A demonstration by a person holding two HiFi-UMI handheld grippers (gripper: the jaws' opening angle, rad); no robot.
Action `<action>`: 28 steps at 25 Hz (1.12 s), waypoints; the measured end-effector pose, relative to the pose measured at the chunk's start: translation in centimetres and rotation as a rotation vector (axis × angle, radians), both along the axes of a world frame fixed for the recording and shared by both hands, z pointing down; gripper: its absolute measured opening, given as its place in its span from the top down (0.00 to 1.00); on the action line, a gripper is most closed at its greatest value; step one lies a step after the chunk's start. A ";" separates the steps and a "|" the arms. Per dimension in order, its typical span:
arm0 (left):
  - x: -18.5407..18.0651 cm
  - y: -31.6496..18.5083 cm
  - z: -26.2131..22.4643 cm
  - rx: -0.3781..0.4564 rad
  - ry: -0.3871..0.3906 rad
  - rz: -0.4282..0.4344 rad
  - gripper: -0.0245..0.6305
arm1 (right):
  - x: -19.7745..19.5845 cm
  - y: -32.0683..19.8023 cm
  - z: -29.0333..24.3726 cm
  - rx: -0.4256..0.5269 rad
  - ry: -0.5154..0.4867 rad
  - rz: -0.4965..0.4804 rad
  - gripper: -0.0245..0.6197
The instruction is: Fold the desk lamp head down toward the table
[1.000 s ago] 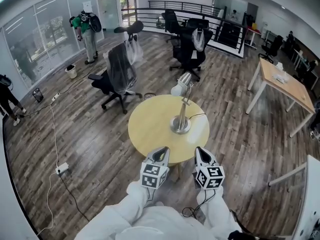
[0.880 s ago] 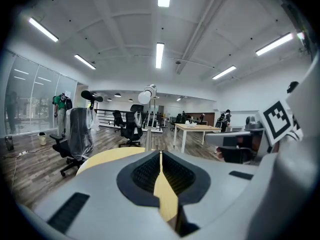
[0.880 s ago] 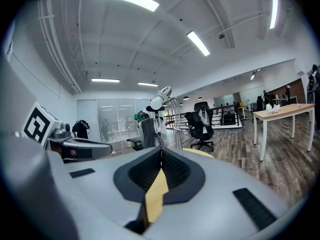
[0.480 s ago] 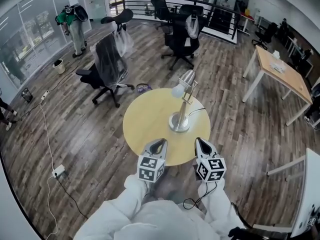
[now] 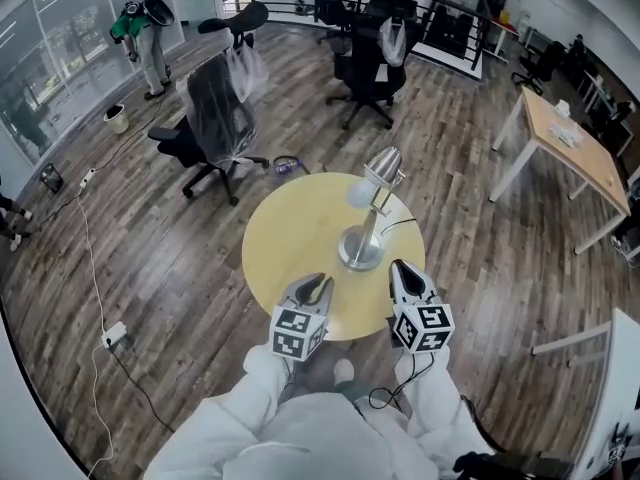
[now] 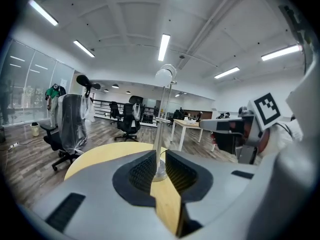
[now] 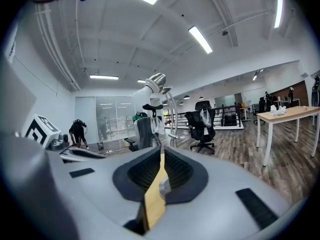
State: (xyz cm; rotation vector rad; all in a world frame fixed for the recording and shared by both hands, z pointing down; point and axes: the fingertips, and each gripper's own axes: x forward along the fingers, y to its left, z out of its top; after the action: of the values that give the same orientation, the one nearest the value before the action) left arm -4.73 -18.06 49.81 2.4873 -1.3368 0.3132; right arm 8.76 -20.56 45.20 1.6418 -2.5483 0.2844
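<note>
So, head view first: we've got the left gripper (image 5: 318, 284) and the right gripper (image 5: 401, 268) side by side over the near edge of the round yellow table (image 5: 285, 238). Both point at the desk lamp (image 5: 368, 218) and neither touches it. The lamp stands upright on its round metal base (image 5: 360, 253), right of the table's middle, with the lamp head (image 5: 381, 168) up on the stem and not folded. A black cord (image 5: 398, 224) runs off to the right.

Over in the left gripper view, our jaws have just been opening. They sit a little apart with nothing between the pads, and the lamp's stem lines up in the gap, farther out on the table.

Right gripper view: the jaws are closed down to a sliver and empty. The lamp head shows above them, and a plastic-covered chair (image 7: 145, 129) stands behind it.
</note>
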 end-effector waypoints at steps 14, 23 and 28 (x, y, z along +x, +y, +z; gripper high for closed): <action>3.5 -6.0 1.9 -0.038 -0.049 0.023 0.79 | 1.7 -9.1 -3.3 0.107 0.002 -0.130 0.81; 4.2 -8.0 3.5 -0.078 -0.110 0.077 0.77 | -0.4 -15.8 -8.6 0.252 0.109 -0.266 0.76; 3.7 -10.2 5.7 -0.104 -0.156 0.120 0.77 | -3.3 -18.1 -9.5 0.296 0.215 -0.331 0.76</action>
State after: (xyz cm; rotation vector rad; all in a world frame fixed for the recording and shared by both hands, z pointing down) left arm -0.98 -28.29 55.50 2.5036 -1.1953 0.5993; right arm 5.47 -38.69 35.71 1.2085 -2.7266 -0.2922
